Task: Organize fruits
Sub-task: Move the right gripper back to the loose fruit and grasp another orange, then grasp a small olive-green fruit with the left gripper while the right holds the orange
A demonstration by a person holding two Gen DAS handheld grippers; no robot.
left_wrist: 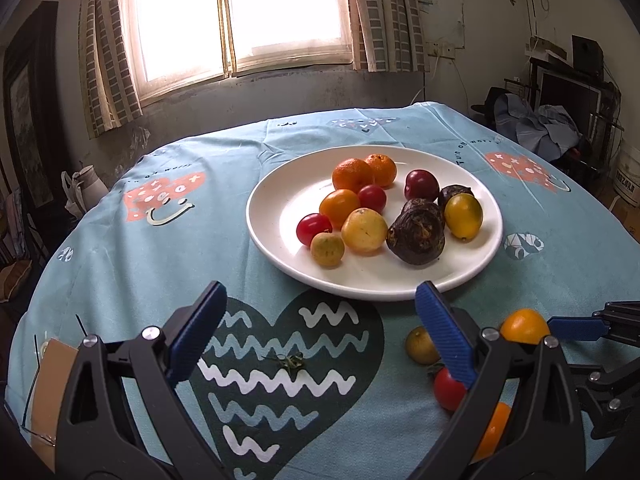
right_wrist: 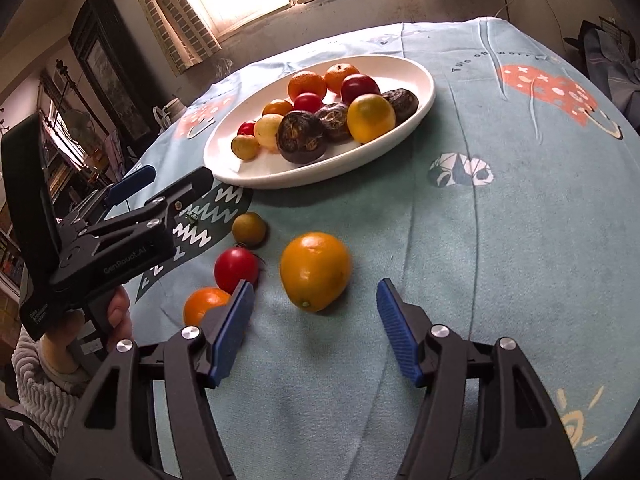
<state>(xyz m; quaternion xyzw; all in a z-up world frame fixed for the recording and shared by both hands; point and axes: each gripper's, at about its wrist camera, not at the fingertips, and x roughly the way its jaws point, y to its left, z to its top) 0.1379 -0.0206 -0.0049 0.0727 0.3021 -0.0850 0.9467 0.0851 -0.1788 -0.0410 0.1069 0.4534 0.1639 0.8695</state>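
left gripper (left_wrist: 316, 308): released, empty | right gripper (right_wrist: 316, 300): released, orange citrus (right_wrist: 315, 271) between fingers, untouched | plate (right_wrist: 360, 160): fruit-filled, on desk (right_wrist: 520, 240)

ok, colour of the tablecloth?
Light blue tablecloth with heart prints; clearest in the right wrist view.

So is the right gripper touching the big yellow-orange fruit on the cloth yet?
Apart. In the right wrist view the right gripper stands open and the yellow-orange fruit lies just beyond its blue fingertips, with bare cloth showing on both sides.
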